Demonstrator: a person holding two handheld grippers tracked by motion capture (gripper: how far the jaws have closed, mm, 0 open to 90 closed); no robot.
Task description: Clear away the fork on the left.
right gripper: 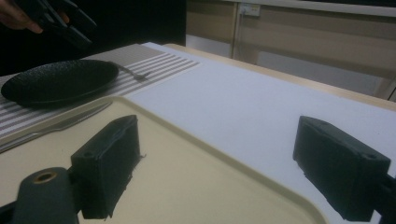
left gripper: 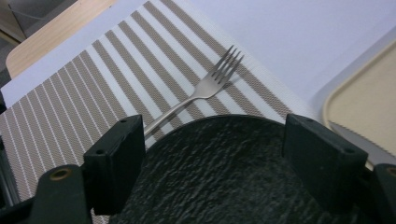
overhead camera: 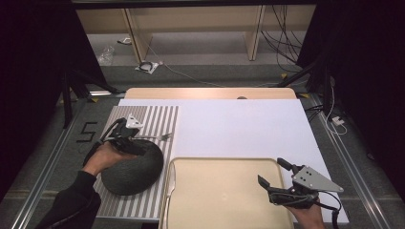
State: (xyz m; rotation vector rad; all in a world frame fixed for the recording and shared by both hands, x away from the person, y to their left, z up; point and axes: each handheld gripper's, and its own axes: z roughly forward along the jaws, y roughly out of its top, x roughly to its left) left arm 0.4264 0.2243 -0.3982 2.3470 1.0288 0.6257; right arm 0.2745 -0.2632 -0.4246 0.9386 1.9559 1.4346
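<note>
— Where's your left gripper (overhead camera: 128, 138) right now, and why there?

— I've got it over the far edge of the black plate (overhead camera: 133, 168), which sits on the near part of the striped placemat (overhead camera: 157, 119) at the left of the table. In the left gripper view its jaws are spread wide, straddling the plate's rim and gripping nothing. I'd say it hangs there because the fork (left gripper: 205, 88) lies just beyond the plate, its handle tucked against or under the far rim; I can't tell which.

— So the fork is the target?

— That's my reading. Its tines point away toward the white sheet (overhead camera: 239, 129), and the handle is the part closest to my jaws.

— And the right side?

— The right gripper (overhead camera: 276, 177) is also wide open and empty, held above the near right corner of the beige tray (overhead camera: 219, 191). It's well clear of the left hand's work. A knife (overhead camera: 170, 183) rests on the tray's left edge, just beside the plate.

— Risk?

— Nudging the plate while reaching past it, I'd think.
</note>
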